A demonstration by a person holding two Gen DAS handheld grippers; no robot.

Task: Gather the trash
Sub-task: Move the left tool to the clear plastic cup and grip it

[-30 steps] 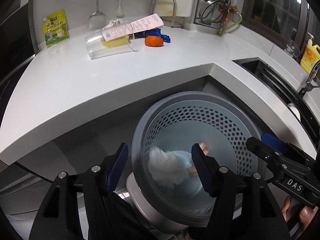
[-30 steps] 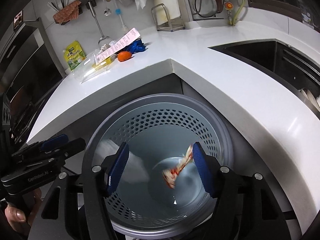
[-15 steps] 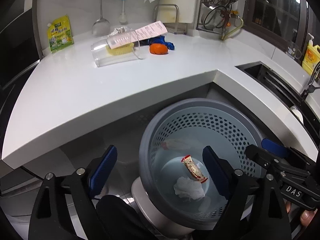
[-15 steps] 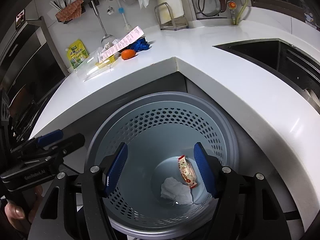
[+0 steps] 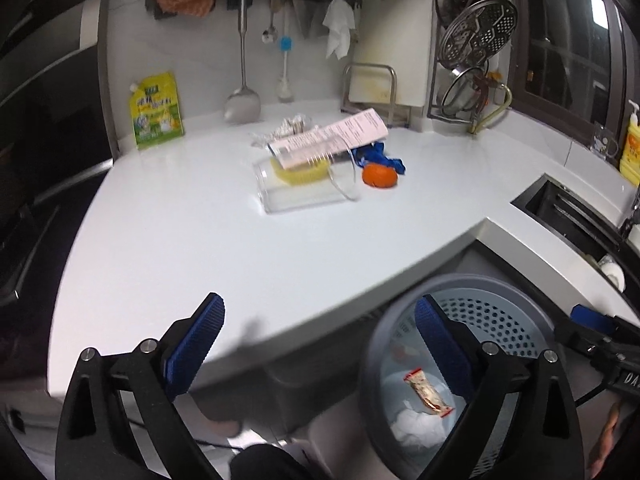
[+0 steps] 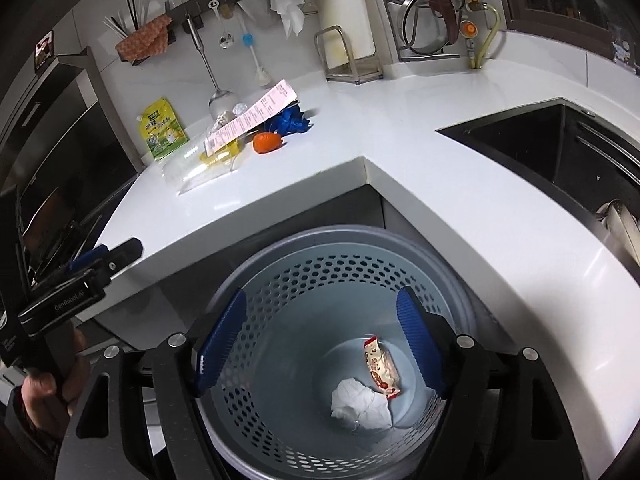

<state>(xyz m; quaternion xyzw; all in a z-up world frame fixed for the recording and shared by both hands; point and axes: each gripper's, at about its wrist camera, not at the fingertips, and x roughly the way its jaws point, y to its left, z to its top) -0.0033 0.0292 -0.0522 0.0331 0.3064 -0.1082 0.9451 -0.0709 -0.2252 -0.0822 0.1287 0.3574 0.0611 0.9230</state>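
Low in both views, the left gripper (image 5: 320,344) and right gripper (image 6: 320,336) have just been opening; their jaws stand wide apart with nothing between them. Below them, in the perforated bin (image 6: 352,240), lie a crumpled tissue (image 6: 360,400) and a snack wrapper (image 6: 380,368), touching. Farther up, mid-frame on the white counter (image 5: 200,240), the remaining trash sits clustered: a clear plastic cup (image 5: 304,184) on its side, a receipt (image 5: 332,136) draped over it, an orange peel (image 5: 380,176) and blue wrapping (image 5: 384,156) just beside. All look light; the cup is probably slick and easily crushed (best pinched across its rim), the receipt limp, so take an edge.
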